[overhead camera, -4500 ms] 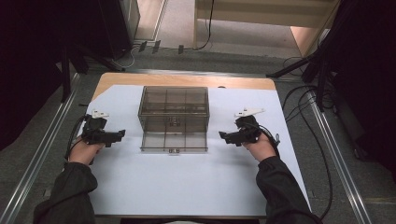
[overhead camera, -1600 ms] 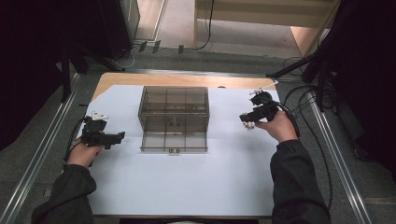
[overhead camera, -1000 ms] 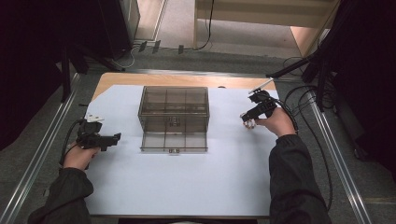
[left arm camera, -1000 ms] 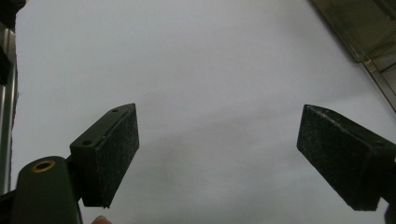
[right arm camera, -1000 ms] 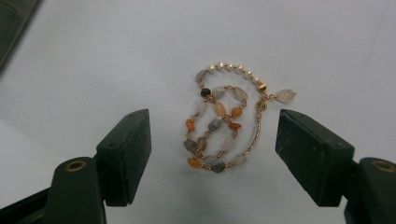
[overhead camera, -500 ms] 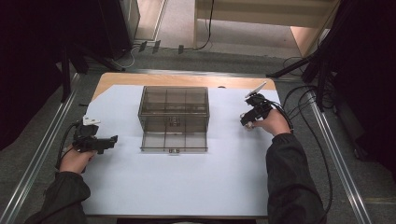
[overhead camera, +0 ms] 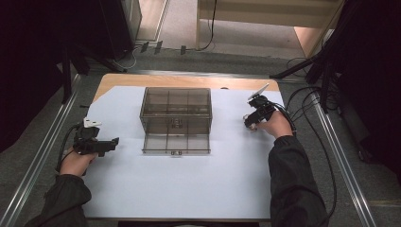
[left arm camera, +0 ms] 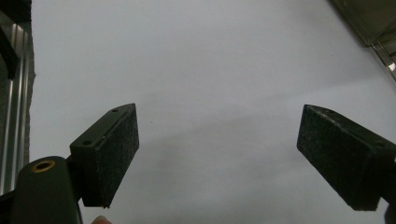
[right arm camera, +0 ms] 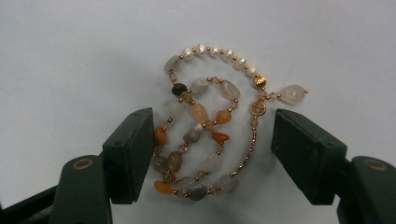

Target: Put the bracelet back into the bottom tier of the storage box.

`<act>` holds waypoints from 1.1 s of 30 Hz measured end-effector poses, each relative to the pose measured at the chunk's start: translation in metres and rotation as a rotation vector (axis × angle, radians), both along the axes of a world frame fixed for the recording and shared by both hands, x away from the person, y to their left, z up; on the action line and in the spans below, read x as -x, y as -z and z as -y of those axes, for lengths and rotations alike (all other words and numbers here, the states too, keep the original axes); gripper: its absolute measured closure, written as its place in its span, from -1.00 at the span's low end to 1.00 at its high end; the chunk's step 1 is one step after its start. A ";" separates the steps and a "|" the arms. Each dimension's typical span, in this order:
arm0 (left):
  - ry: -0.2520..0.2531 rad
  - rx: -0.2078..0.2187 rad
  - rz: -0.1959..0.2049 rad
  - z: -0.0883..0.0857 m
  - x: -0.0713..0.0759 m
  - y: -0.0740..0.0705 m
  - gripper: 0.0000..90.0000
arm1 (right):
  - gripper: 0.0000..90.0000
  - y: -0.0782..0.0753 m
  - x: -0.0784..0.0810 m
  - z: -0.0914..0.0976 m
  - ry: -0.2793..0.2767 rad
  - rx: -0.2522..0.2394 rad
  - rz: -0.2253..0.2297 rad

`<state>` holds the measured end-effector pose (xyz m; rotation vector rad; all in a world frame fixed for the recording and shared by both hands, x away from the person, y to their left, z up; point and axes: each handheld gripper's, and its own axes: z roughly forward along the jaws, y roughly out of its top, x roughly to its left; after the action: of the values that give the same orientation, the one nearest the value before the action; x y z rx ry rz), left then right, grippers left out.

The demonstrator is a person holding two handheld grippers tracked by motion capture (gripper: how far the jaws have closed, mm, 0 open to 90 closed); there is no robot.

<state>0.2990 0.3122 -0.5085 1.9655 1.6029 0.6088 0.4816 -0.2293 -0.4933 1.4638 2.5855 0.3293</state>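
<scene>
A beaded bracelet of orange, grey and pearl-white stones with gold links lies coiled on the white sheet. My right gripper is lowered over it with the coil between its jaws. The jaws have just been closing; one pad stands right at the beads and the other pad is still apart from them. In the high view this gripper is right of the smoky clear box. My left gripper rests open at the left, its jaws holding nothing.
The box has several compartments, and its shallow bottom drawer is pulled out toward me. The white sheet covers most of the wooden table. Cables trail off the right edge. Metal rails run along both sides.
My right hand went from the box's front right corner to the far right and came down over the bracelet. My left hand drew slightly back toward the near left.
</scene>
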 end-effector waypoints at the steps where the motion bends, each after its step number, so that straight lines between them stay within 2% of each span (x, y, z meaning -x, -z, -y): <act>1: 0.000 0.000 0.000 0.000 0.000 0.000 -0.69 | -0.29 0.000 0.000 0.000 0.000 0.000 -0.001; 4: -0.001 -0.002 -0.001 0.000 0.000 0.000 -0.69 | -0.24 -0.001 0.000 -0.001 0.006 0.005 -0.002; 10: -0.002 0.000 0.002 0.000 0.000 0.000 -0.69 | 0.02 -0.002 0.002 -0.004 -0.011 0.003 -0.006; 15: 0.000 -0.001 0.001 0.000 0.000 0.000 -0.69 | 0.15 -0.003 0.003 -0.004 -0.014 -0.001 -0.007; 23: -0.001 -0.002 0.000 0.000 0.000 0.000 -0.69 | 0.54 -0.004 0.004 -0.006 -0.025 -0.001 -0.017; 25: 0.000 -0.001 0.001 0.000 0.000 0.000 -0.69 | 0.77 -0.005 0.005 -0.007 -0.035 -0.001 -0.021; 28: 0.000 -0.002 0.000 0.000 0.000 0.000 -0.69 | 0.82 -0.005 0.005 -0.005 -0.048 -0.009 -0.025; 33: -0.001 -0.002 0.002 -0.001 0.000 0.000 -0.69 | 0.86 -0.006 0.003 -0.003 -0.024 -0.033 -0.037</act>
<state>0.2989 0.3128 -0.5081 1.9649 1.6031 0.6134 0.4787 -0.2267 -0.4875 1.4646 2.6407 0.3525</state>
